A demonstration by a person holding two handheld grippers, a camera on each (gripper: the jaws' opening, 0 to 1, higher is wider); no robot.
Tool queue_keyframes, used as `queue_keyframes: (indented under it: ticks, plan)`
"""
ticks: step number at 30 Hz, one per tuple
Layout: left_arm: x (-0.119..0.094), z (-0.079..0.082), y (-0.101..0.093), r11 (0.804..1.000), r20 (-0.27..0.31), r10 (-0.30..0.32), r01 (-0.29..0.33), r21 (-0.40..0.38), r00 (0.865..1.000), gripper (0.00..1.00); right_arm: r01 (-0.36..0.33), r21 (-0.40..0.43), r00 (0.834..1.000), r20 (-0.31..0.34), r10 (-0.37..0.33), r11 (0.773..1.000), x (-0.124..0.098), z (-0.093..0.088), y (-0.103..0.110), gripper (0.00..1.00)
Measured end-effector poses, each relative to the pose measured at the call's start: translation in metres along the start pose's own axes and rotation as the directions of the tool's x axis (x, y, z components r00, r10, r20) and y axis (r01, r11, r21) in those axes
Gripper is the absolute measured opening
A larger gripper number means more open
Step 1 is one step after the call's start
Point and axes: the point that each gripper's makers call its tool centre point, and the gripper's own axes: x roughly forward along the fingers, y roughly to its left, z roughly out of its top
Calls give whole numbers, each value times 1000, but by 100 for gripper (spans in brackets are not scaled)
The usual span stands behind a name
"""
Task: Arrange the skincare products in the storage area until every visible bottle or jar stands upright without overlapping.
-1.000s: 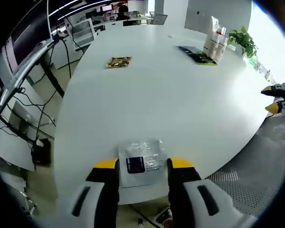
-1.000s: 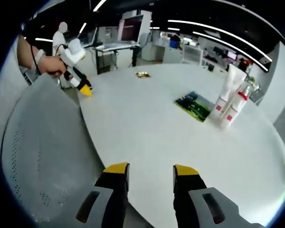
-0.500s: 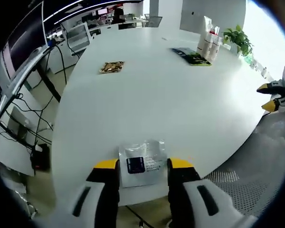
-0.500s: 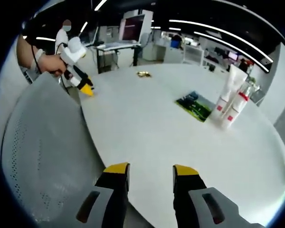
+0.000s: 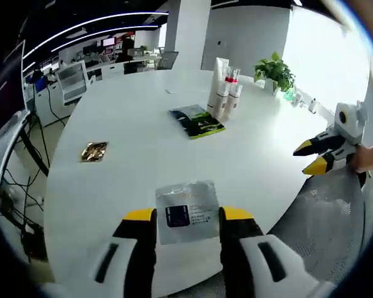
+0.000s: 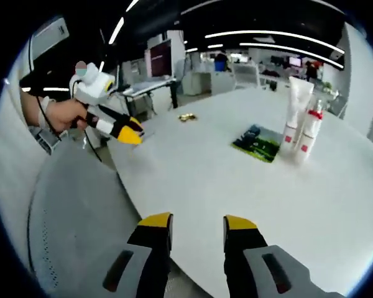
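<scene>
Between the yellow-tipped jaws of the left gripper (image 5: 188, 215), at 6 o'clock in the left gripper view, sits a clear sachet with a dark label (image 5: 186, 210); the tips flank its edges and seem to be pinching it, though contact is hard to confirm. Far across the white round table (image 5: 143, 174), at about 1 o'clock, the skincare tubes (image 5: 224, 92) stand upright in a tight cluster, touching or nearly so, with a green-black packet (image 5: 197, 120) lying flat just beside them. A small gold-brown sachet (image 5: 94, 151) lies alone at 10 o'clock, well apart from the rest. The right gripper (image 5: 315, 156), held in a hand, enters at 3 o'clock near the table's edge.

From the right gripper view, that gripper's own jaws (image 6: 196, 222) are spread with nothing between them, hovering over the table's near rim. The tubes (image 6: 300, 126) stand at 2 o'clock next to the green packet (image 6: 257, 143).

As a judgement, the task is at an early stage: the bottles already stand, but the flat packets remain scattered and nothing has been gathered into one place.
</scene>
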Motion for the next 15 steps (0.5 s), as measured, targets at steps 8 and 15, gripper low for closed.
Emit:
queue_keyframes:
  ticks: [8, 15]
  plan:
    - [13, 14, -76, 985, 21, -148, 146, 89, 989, 35, -237, 442, 966, 203, 161, 865, 2, 29, 27, 33]
    - [13, 15, -120, 958, 25, -236, 229, 171, 971, 35, -309, 555, 950, 213, 228, 772, 10, 23, 38, 32]
